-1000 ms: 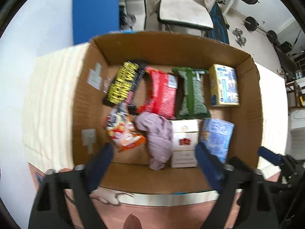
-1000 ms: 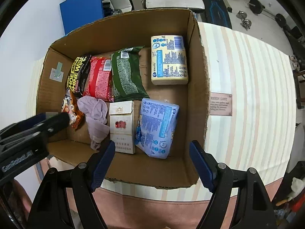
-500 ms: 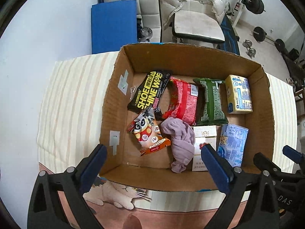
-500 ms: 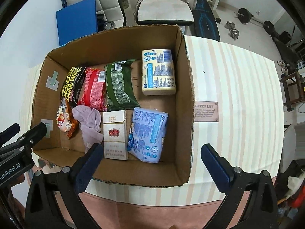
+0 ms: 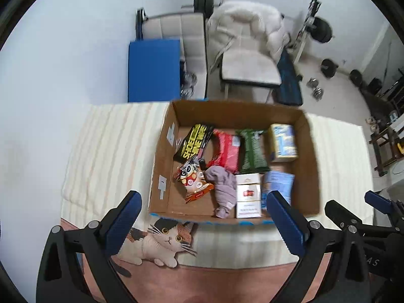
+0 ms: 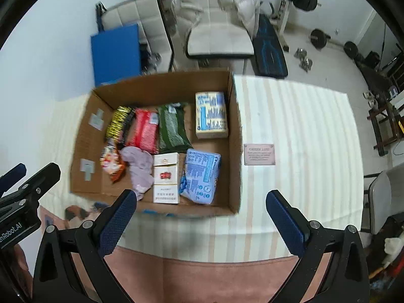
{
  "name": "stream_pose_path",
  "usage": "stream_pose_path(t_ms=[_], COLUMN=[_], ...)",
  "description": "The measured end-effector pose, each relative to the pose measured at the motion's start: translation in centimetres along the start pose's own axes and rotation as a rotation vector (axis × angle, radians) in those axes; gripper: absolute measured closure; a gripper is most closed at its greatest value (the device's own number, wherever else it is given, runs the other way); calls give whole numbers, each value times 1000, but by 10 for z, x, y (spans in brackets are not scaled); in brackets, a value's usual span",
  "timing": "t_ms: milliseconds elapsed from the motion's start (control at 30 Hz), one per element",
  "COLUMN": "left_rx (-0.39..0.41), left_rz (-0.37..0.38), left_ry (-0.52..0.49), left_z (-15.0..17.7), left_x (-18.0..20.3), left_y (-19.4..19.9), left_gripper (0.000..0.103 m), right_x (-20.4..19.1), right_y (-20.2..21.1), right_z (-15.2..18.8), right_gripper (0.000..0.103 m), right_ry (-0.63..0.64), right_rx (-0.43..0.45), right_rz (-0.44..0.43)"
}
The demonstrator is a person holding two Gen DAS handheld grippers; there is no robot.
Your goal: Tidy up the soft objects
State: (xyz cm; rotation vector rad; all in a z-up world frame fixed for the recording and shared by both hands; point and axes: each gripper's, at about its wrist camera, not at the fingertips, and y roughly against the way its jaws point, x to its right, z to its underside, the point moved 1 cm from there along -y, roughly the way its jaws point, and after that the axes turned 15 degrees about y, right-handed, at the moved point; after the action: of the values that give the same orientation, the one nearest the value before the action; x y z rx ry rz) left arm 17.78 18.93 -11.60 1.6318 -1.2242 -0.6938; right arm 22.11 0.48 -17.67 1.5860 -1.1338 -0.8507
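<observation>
Hovering above the table's near edge, we hold our left gripper [image 5: 203, 214] and right gripper [image 6: 202, 213] with jaws wide, gripping nothing. Ahead, the box [image 6: 234, 136] holds the packets, with the purple cloth [image 5: 223, 188] near its front wall, touching the cigarette carton [image 5: 248, 194].

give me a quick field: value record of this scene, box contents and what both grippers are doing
container: open brown cardboard box on a striped cream cloth
back row: black-and-yellow wipes pack, red snack bag, green snack bag, pale yellow tissue pack
front row: cartoon-print orange snack bag, crumpled mauve cloth, white-and-red carton, light blue tissue pack
left gripper: open, empty, outside the box
right gripper: open, empty, outside the box
</observation>
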Motion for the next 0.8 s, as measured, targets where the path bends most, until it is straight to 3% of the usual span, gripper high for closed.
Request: stream_pose_path(t_ms=[300,500,800], left_rx=[99,124,110], left_rz=[33,51,73], left_ry=[3,-8,-9], left_z=[18,32,50], left_x=[-5,-2,0], left_y=[89,125,154], left_gripper=[2,2,2], right_x=[-1,-7,-15], right_y=[117,182,229], right_z=[34,54,77], right_gripper=[0,0,0], right_ry=[-1,18,45], right_rx=[165,257,303], right_rz=[6,38,84])
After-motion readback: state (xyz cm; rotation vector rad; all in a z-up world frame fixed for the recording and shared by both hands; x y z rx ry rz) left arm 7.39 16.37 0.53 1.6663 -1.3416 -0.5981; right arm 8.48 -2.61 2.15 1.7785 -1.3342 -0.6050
